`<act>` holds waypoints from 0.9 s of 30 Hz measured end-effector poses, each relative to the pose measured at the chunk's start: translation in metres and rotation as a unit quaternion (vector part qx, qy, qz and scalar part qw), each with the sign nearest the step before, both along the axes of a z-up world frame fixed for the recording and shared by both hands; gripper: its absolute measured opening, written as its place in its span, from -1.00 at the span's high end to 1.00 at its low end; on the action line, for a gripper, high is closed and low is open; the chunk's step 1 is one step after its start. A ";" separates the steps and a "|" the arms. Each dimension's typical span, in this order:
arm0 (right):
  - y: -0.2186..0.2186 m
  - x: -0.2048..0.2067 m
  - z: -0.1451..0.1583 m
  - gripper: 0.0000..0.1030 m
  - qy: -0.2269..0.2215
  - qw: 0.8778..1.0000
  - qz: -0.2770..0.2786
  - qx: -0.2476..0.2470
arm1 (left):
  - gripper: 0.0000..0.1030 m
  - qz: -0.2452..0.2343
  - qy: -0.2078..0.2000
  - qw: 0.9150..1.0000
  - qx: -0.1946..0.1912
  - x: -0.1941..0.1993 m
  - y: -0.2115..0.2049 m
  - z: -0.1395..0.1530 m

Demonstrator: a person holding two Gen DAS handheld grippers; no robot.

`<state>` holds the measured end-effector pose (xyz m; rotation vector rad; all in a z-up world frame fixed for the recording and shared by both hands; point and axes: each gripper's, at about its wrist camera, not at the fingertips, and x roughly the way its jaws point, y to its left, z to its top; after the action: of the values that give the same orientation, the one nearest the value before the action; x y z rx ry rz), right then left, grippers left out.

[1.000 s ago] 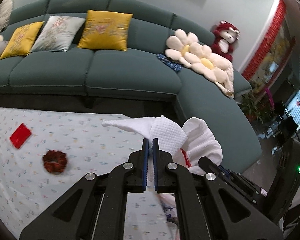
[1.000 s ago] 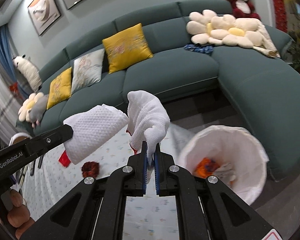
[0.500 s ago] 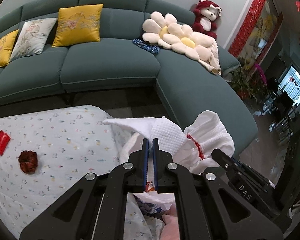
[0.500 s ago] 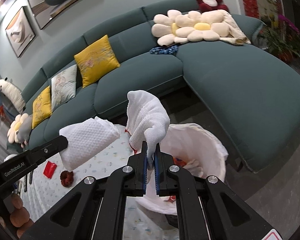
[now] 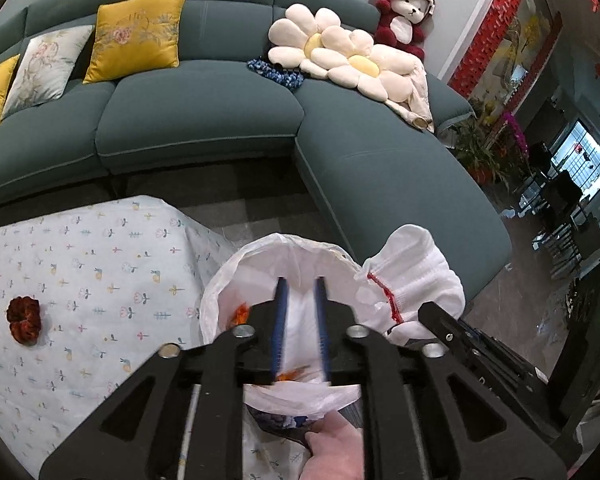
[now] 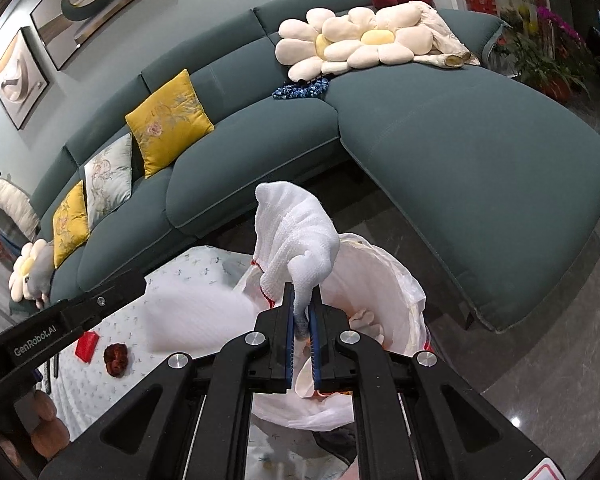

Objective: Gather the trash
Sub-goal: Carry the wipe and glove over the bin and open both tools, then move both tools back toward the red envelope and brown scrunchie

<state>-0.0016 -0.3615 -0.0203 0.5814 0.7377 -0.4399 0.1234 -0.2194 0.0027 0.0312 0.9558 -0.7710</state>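
Note:
A bin lined with a white bag (image 5: pixel 220 284) stands beside the table, with orange scraps inside. My left gripper (image 5: pixel 300 312) hangs over its mouth. Its jaws are opening and the pads press on nothing. A white embossed tissue (image 6: pixel 196 316) shows as a blur in the right wrist view, just off the left gripper's tip, above the bag's rim (image 6: pixel 404 276). My right gripper (image 6: pixel 302 312) is shut on a white knitted cloth with red trim (image 6: pixel 296 240), held over the bag. That cloth (image 5: pixel 416 280) also shows in the left wrist view.
A table with a floral cloth (image 5: pixel 100 272) lies left of the bin. On it are a red packet (image 6: pixel 87 346) and a dark red scrunchie-like lump (image 5: pixel 24 320). A hand (image 5: pixel 332 448) shows below the bag. A green sofa (image 5: pixel 200 112) curves behind and to the right.
Both grippers moved from above the table to over the bin and dipped. The left jaws parted and the tissue left them. The right gripper kept its hold on the cloth.

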 end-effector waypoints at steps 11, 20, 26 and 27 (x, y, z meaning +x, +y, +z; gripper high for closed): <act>0.009 0.018 -0.005 0.74 0.001 1.000 0.016 0.003 | 0.35 0.019 0.004 1.000 0.012 0.008 0.012 -0.010; 0.028 0.028 -0.001 0.42 0.005 1.000 0.026 -0.007 | 0.24 0.041 0.003 0.999 0.017 0.013 0.039 -0.013; 0.046 0.036 0.006 0.38 0.007 0.999 0.040 -0.013 | 0.24 0.062 0.007 0.998 0.013 0.020 0.069 -0.014; 0.048 0.038 0.008 0.38 0.007 0.999 0.042 -0.013 | 0.24 0.065 0.007 0.998 0.013 0.021 0.072 -0.013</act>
<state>0.0364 -0.3130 -0.0127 0.5203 0.7663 -0.3752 0.1439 -0.1473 -0.0107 -0.0136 0.9719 -0.6403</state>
